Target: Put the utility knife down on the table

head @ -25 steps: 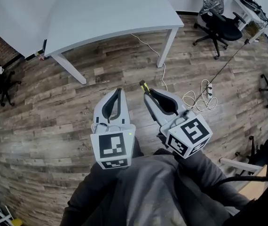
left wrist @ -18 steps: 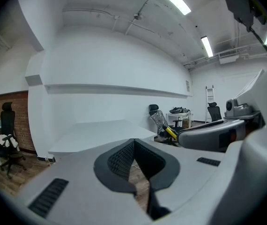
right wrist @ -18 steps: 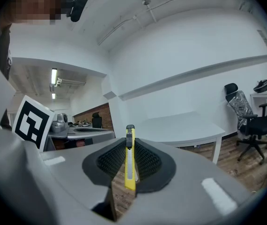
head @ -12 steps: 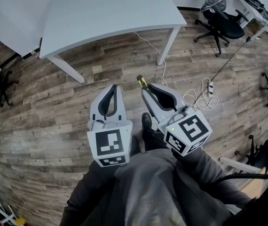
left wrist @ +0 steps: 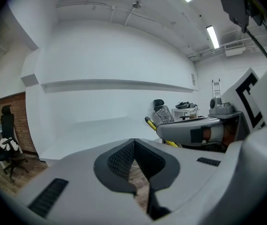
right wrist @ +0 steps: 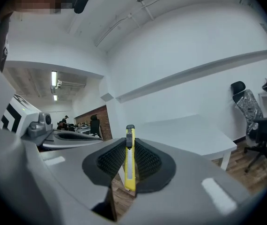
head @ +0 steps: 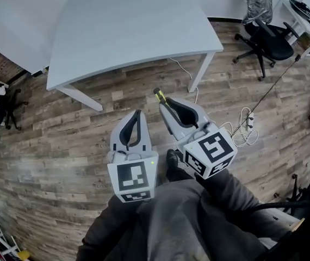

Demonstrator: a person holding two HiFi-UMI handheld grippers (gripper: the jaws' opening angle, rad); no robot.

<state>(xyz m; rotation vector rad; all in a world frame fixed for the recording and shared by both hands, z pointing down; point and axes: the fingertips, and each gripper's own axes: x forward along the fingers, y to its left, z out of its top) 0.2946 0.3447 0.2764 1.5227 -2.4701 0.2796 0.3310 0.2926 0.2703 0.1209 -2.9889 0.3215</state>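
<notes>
A yellow utility knife [right wrist: 130,158] is clamped between the pads of my right gripper [head: 164,104], its black tip [head: 157,93] sticking out past the jaws. In the left gripper view the same knife [left wrist: 153,125] shows beside the right gripper's body. My left gripper [head: 135,117] is shut with nothing between its pads [left wrist: 132,153]. Both grippers hang over the wooden floor, just short of the near edge of the white table [head: 128,26], whose top is bare.
A white table leg [head: 200,72] stands right of the grippers, another leg [head: 80,97] to the left. A white cable and power strip [head: 246,125] lie on the floor. Black office chairs [head: 267,39] stand at the far right. My own legs and shoe [head: 172,162] are below.
The view has shifted toward the table, which now sits closer and larger. Both grippers have stayed shut, the right one holding the knife throughout.
</notes>
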